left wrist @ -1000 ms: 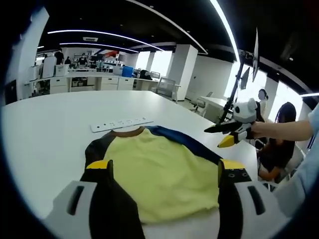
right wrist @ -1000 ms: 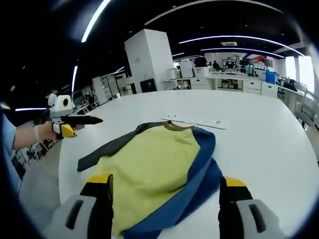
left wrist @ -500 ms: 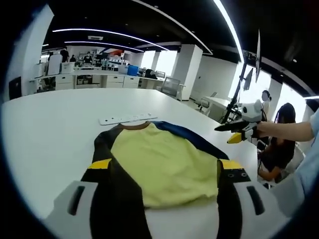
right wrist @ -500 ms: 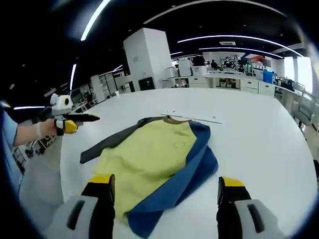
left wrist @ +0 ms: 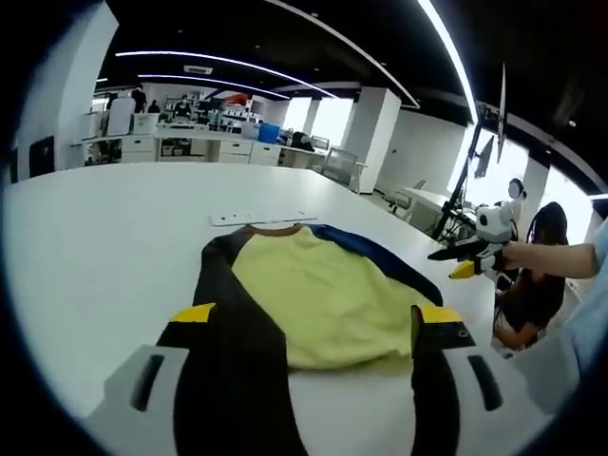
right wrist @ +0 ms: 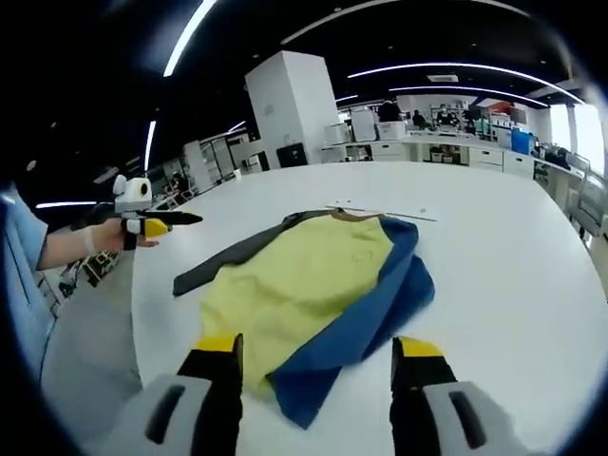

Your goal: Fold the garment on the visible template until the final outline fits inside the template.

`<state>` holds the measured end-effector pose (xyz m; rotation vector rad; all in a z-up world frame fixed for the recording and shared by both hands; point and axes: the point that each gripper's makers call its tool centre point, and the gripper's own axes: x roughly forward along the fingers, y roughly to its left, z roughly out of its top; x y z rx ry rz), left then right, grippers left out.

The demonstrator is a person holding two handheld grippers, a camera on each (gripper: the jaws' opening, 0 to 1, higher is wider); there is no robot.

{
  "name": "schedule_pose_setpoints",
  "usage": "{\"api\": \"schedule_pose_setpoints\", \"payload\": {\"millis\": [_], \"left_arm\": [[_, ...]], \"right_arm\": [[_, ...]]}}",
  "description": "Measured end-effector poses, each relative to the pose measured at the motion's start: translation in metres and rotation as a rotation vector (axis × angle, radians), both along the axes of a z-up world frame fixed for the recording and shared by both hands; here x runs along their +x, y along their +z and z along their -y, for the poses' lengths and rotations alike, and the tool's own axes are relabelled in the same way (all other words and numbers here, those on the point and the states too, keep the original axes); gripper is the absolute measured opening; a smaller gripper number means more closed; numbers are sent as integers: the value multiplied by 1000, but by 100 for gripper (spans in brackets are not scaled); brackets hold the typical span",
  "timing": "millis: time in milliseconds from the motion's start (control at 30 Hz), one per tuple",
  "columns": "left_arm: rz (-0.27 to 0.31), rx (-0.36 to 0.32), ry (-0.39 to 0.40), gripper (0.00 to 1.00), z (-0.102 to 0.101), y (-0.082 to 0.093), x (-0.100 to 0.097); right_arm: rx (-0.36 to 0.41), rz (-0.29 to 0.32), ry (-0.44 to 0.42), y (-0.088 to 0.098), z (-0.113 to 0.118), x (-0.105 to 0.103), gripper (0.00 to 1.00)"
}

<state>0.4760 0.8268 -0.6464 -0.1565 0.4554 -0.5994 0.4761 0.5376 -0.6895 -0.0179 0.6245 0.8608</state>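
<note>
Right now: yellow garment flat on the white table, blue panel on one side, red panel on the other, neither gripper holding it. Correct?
Not quite. The garment's other panel is black, not red, as the left gripper view shows. The rest stands: it lies on the white table, with a blue panel and neither gripper holding it.

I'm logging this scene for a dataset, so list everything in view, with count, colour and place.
garment: one, yellow body with a blue side and a black side, lying flat on the table.
strip: one, white, on the table just beyond the garment's collar.
table: one, white, large, under everything.
office desks: several, white, far background.
seated person: one, dark clothing, beyond the table's edge.
left gripper: one, black jaws with yellow tips, open above the garment.
right gripper: one, same colours, open above the blue edge.
</note>
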Motion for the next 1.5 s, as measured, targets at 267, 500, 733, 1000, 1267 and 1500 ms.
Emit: {"api": "schedule_pose_setpoints", "payload": {"millis": [267,500,733,1000,1267,1500], "left_arm": [[-1,-11,12,77,-3,1,-5],[2,-17,21,76,-9,3,-8],[-3,-18,28,76,-12,3,-9],[4,-32,33,76,-13,6,-11],[3,-35,36,75,-14,4,-13],[-3,-43,38,74,-12,1,-14]], "right_arm": [[-41,-3,70,-10,6,-18,43],[-101,19,125,-17,7,-28,29],[-270,105,205,-38,10,-35,18],[-276,84,230,-51,-4,-41,12],[-274,79,207,-55,-4,-36,1],[-246,61,178,-48,-1,-34,0]]}}
